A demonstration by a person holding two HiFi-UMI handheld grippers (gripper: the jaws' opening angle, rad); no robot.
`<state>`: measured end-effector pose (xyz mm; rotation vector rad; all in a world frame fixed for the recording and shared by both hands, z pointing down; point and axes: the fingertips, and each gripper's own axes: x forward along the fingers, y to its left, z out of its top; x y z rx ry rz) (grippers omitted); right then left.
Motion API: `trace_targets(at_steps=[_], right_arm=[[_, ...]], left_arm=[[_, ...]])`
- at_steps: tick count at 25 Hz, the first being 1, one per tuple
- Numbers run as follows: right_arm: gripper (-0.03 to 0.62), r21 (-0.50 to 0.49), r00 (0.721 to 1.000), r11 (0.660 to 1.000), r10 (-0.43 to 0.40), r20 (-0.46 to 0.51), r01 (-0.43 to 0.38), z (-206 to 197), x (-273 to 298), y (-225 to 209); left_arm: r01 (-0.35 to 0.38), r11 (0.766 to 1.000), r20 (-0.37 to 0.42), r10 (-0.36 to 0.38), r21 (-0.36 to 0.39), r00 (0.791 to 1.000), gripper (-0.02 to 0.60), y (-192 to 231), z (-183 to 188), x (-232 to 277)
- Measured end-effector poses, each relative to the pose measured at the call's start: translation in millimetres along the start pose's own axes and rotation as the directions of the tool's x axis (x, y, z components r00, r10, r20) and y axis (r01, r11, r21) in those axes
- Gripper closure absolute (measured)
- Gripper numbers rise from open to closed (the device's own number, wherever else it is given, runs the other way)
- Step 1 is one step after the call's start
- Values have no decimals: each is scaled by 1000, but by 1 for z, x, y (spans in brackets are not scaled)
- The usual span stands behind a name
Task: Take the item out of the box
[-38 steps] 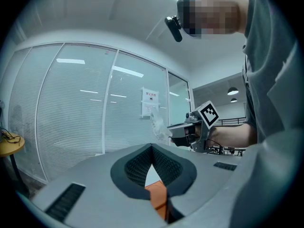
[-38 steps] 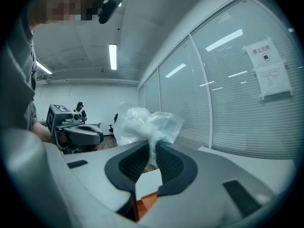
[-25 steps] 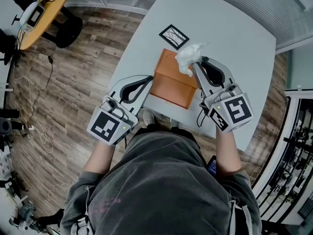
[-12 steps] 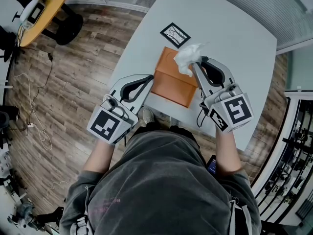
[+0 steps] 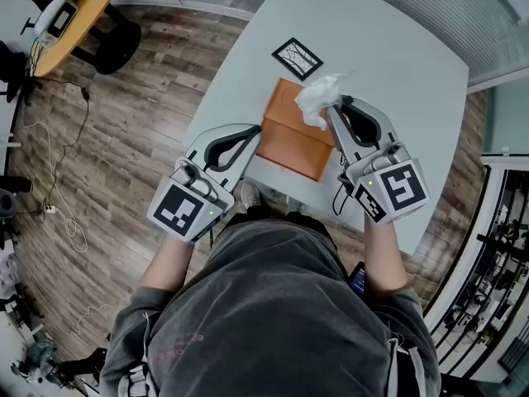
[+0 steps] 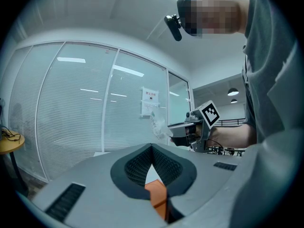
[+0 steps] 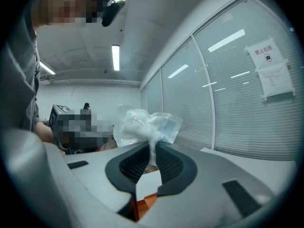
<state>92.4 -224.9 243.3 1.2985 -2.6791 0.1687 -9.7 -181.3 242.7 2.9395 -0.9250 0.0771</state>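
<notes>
A flat orange box (image 5: 289,143) lies on the white table (image 5: 388,64) in front of me. My right gripper (image 5: 328,110) hangs over the box's far right corner, shut on a crumpled clear plastic bag (image 5: 318,96). In the right gripper view the bag (image 7: 142,125) bulges above the pinching tips (image 7: 153,148). My left gripper (image 5: 256,131) lies level at the box's left edge. Its jaws meet at the tips (image 6: 152,147) with nothing between them, and a strip of orange box (image 6: 156,194) shows through the gap below. The left gripper view also catches the bag (image 6: 159,125) held up at the right.
A black-framed card (image 5: 296,58) lies on the table beyond the box. A round yellow table (image 5: 74,15) with devices stands at the far left, and cables trail over the wooden floor (image 5: 124,139). Glass walls with blinds lie behind, and racks (image 5: 496,246) stand at the right.
</notes>
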Motion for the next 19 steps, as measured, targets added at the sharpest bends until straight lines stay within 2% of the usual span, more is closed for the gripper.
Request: trace_targets(at_steps=[19], right_arm=[[551,-3,1000,1000,12,-11,-12,3,-1,3]], left_arm=[[1,1000,3,-1,-1,1000,569,-1,3,0]])
